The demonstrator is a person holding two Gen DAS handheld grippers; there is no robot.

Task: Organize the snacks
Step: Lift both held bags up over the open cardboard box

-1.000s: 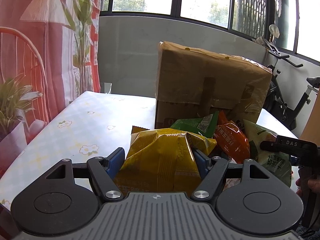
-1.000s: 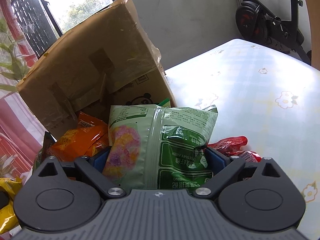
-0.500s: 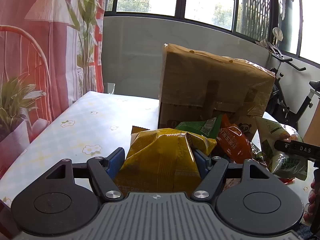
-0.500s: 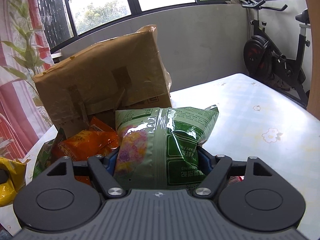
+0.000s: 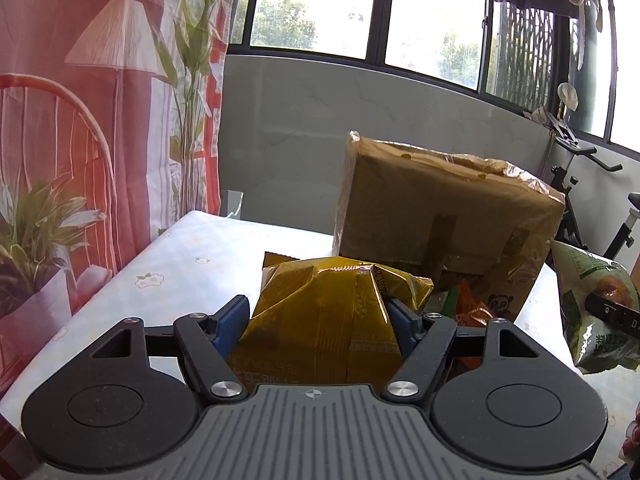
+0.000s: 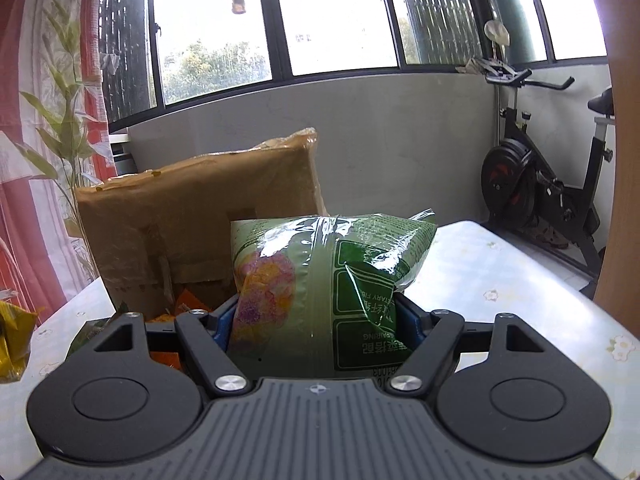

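Note:
My left gripper (image 5: pixel 318 310) is shut on a crinkled yellow snack bag (image 5: pixel 332 288), both blue pads pressing its sides, and holds it above the table (image 5: pixel 180 264). In the right wrist view, my right gripper (image 6: pixel 316 314) is shut on a green snack bag (image 6: pixel 332 256) with a clear window of coloured pieces. That green bag (image 5: pixel 592 312) also hangs at the right edge of the left wrist view. The yellow bag (image 6: pixel 14 340) shows at the far left of the right wrist view. Behind both bags stands a taped cardboard box (image 5: pixel 440 216).
Orange snack bags (image 5: pixel 468 304) lie at the foot of the box (image 6: pixel 192 216), between the two grippers. The floral tablecloth (image 6: pixel 500 280) spreads right and left. An exercise bike (image 6: pixel 540 192) stands beyond the table's right end, and a red curtain (image 5: pixel 80 120) with plants hangs left.
Both grippers have risen with their bags, so the box and pile sit lower in view. The right gripper rolled to level and lifted the green bag off the pile.

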